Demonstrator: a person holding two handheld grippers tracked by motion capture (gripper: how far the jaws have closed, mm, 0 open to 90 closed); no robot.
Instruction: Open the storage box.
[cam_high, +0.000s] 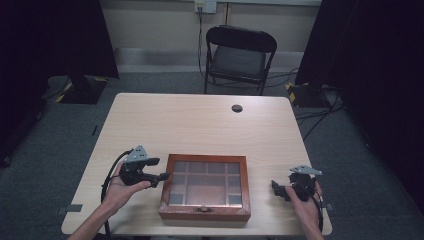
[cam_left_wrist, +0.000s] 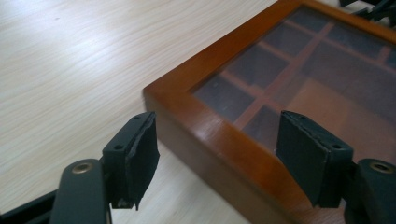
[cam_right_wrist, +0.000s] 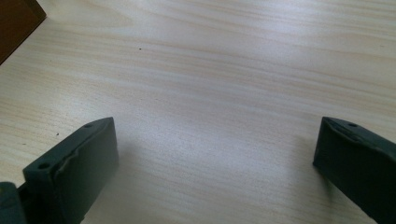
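High view: the box (cam_high: 206, 187) sits lower centre on the counter (cam_high: 200, 125), left tongs (cam_high: 162, 177) at its left edge, right tongs (cam_high: 276, 189) apart at lower right. Left gripper view: tongs (cam_left_wrist: 217, 158) gape astride the box (cam_left_wrist: 261, 121) corner, not pressing. Right gripper view: tongs (cam_right_wrist: 215, 163) gape over bare counter (cam_right_wrist: 210, 70).

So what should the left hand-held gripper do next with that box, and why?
Probably ease the left hand-held gripper onto the wooden box's near left corner. Its jaws stand open around that corner without touching, and the glass lid is shut.
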